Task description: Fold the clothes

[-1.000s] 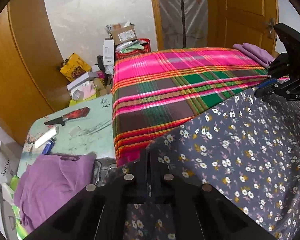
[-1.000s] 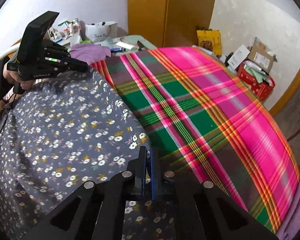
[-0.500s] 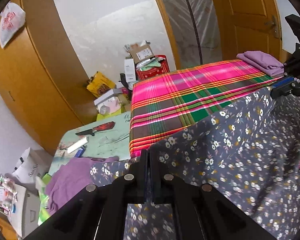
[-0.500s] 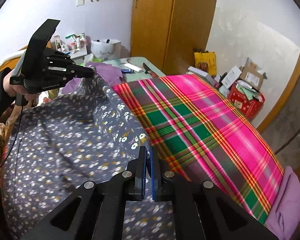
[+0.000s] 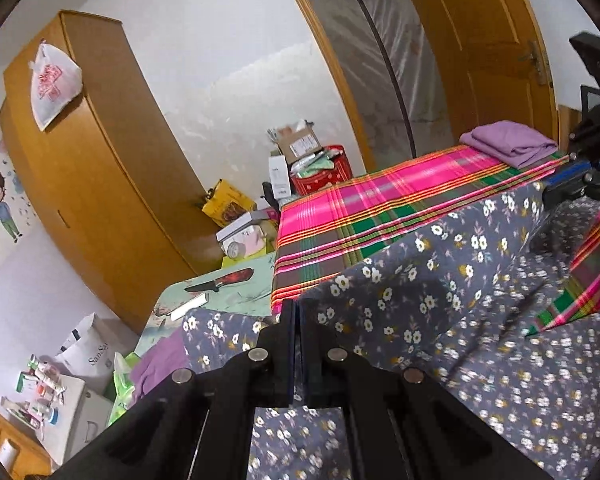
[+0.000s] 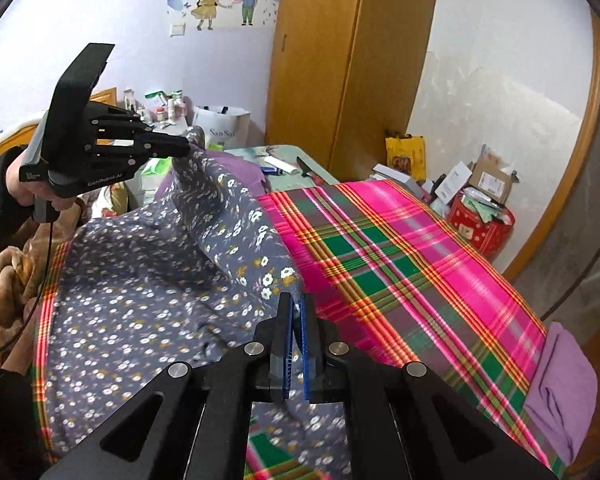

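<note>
A grey floral garment (image 5: 440, 304) (image 6: 148, 300) hangs stretched between both grippers above the pink and green plaid sheet (image 5: 380, 208) (image 6: 400, 252). My left gripper (image 5: 298, 308) is shut on one corner of the cloth; in the right wrist view it appears at the left (image 6: 186, 147), held by a hand in a dark sleeve. My right gripper (image 6: 296, 300) is shut on the other corner and shows at the right edge of the left wrist view (image 5: 550, 194). The lifted edge is raised off the sheet while the rest sags onto it.
A folded purple garment (image 5: 508, 142) (image 6: 560, 384) lies at the far end of the plaid sheet. A pale green side table (image 5: 236, 296) holds a knife (image 5: 220, 282). More purple cloth (image 5: 156, 364), a white bag (image 6: 224, 132), boxes, a red bin (image 6: 480, 224) and a wooden wardrobe (image 6: 340, 60) surround it.
Both grippers rose and pulled back with the floral garment, lifting its held edge off the plaid sheet; more wall and wardrobe show in both views.
</note>
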